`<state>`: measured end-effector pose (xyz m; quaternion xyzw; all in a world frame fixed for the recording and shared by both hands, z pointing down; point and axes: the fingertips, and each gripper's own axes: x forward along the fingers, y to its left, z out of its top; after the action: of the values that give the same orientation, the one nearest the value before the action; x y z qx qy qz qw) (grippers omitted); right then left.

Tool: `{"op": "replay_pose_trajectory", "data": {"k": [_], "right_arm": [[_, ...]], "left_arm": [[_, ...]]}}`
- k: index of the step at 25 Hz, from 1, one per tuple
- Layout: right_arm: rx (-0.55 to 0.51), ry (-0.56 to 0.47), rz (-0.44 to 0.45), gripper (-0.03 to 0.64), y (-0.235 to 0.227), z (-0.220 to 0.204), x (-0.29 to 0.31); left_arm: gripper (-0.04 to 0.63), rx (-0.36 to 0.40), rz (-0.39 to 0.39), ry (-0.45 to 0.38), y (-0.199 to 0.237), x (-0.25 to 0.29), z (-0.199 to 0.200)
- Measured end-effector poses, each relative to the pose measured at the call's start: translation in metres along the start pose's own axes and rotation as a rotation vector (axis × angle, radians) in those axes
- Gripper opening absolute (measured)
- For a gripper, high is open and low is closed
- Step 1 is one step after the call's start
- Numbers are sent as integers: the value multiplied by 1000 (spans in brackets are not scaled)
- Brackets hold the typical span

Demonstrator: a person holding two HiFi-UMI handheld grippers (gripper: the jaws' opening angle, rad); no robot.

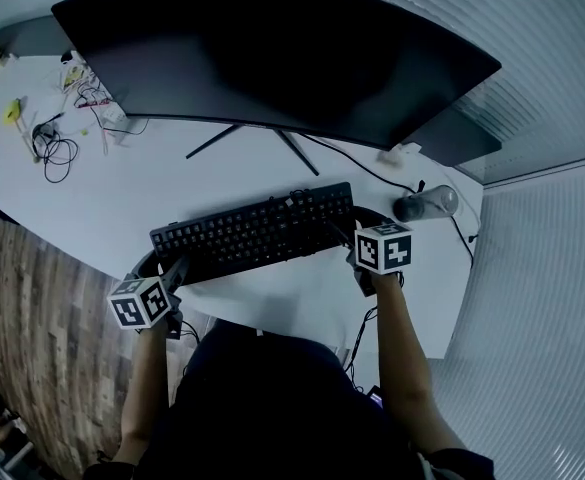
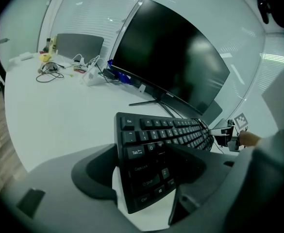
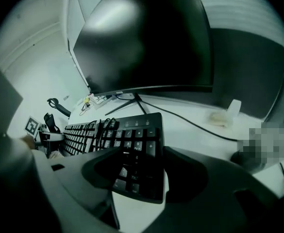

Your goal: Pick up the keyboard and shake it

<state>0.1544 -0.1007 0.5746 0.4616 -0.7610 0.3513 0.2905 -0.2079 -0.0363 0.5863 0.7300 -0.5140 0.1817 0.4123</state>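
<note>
- The white desk (image 1: pixel 122 183) fills the middle of the head view.
- A curved dark monitor (image 1: pixel 272 58) spans the upper part.
- The black keyboard (image 1: pixel 252 233) is at centre frame, below the monitor's stand, slanting up to the right.
- The left gripper (image 1: pixel 177 268) clamps its left end, jaws wide across its depth.
- The right gripper (image 1: pixel 352 236) clamps the number-pad end likewise.
- Loose cables (image 1: pixel 57 148) lie at the upper left.

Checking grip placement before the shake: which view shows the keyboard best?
Head view: the whole keyboard shows end to end on the white desk, nothing cropped. The left gripper view shows mainly its Esc/Tab end between the jaws, with the rest foreshortened. The right gripper view shows mainly the numpad end between the jaws.
</note>
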Motion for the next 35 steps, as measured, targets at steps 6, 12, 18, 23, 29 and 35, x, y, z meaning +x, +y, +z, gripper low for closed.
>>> {"op": "replay_pose_trajectory", "data": {"k": [6, 12, 18, 23, 29, 35], "right_arm": [[-138, -128, -106, 278, 7, 47, -62], [-340, -260, -216, 278, 24, 96, -124], [-500, -328, -293, 276, 50, 119, -153], [-474, -346, -290, 276, 45, 118, -155], [-252, -364, -202, 276, 15, 97, -138], [69, -377, -23, 276, -9, 53, -97]], "left_arm": [[327, -49, -101, -85, -24, 0, 12], [327, -142, -221, -149, -49, 10, 10], [322, -230, -289, -132, -60, 23, -2], [322, -200, -279, -149, -62, 19, 6], [322, -18, -157, -218, -65, -16, 53], [318, 248, 1, -287, -84, -60, 106]]}}
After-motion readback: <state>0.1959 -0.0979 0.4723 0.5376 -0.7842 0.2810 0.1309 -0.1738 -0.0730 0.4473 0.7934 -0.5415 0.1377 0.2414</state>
